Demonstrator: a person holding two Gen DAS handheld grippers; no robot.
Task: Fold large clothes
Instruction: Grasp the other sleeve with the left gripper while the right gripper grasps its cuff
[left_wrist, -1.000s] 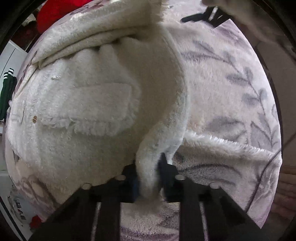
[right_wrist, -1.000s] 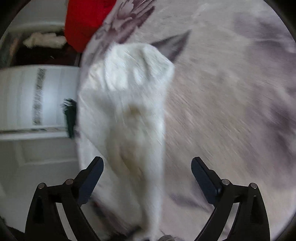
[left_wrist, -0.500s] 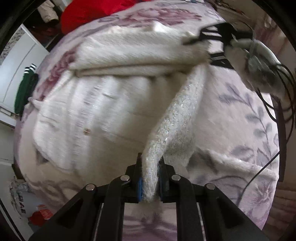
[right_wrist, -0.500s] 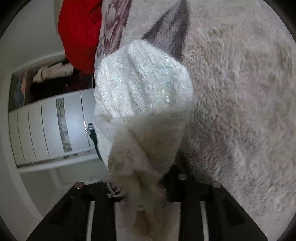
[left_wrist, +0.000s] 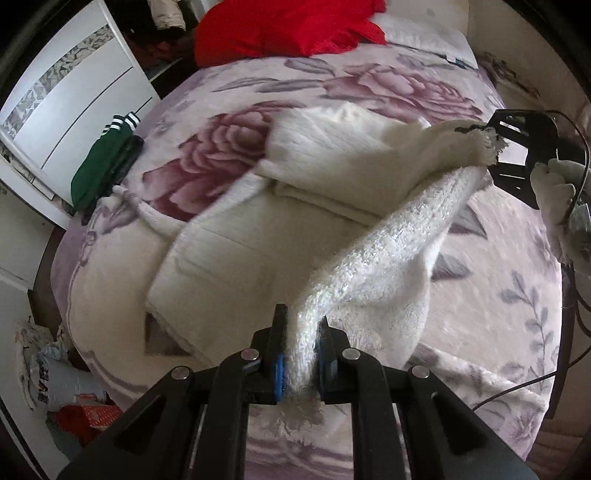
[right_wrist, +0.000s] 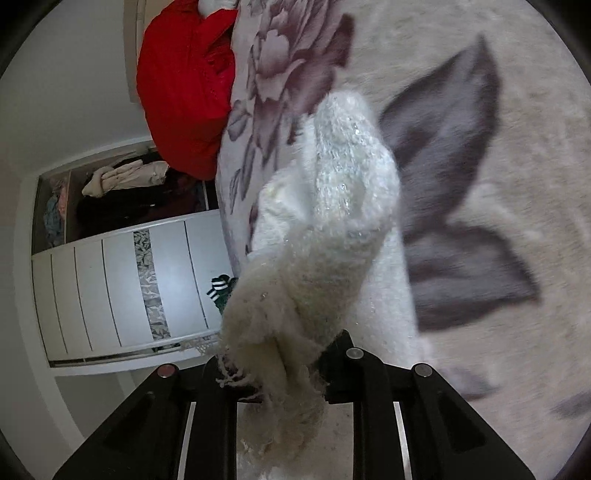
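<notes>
- Left wrist view: the left gripper (left_wrist: 300, 354) is clamped nearly shut on the hem of the white fleece garment (left_wrist: 258, 236), which lies across the floral bedspread (left_wrist: 498, 258). Its lifted edge runs taut to the right gripper (left_wrist: 517, 147) at the far corner.
- Advice: keep both corners level and the edge taut, and carry it over the body squarely.
- Against a second ago: the garment sits farther below, with more of the bed in sight.
- Right wrist view: the right gripper (right_wrist: 284, 369) is closing on the frayed garment corner (right_wrist: 273, 354), pads already pressing it.
- Against a second ago: those jaws stood wide and empty.
</notes>
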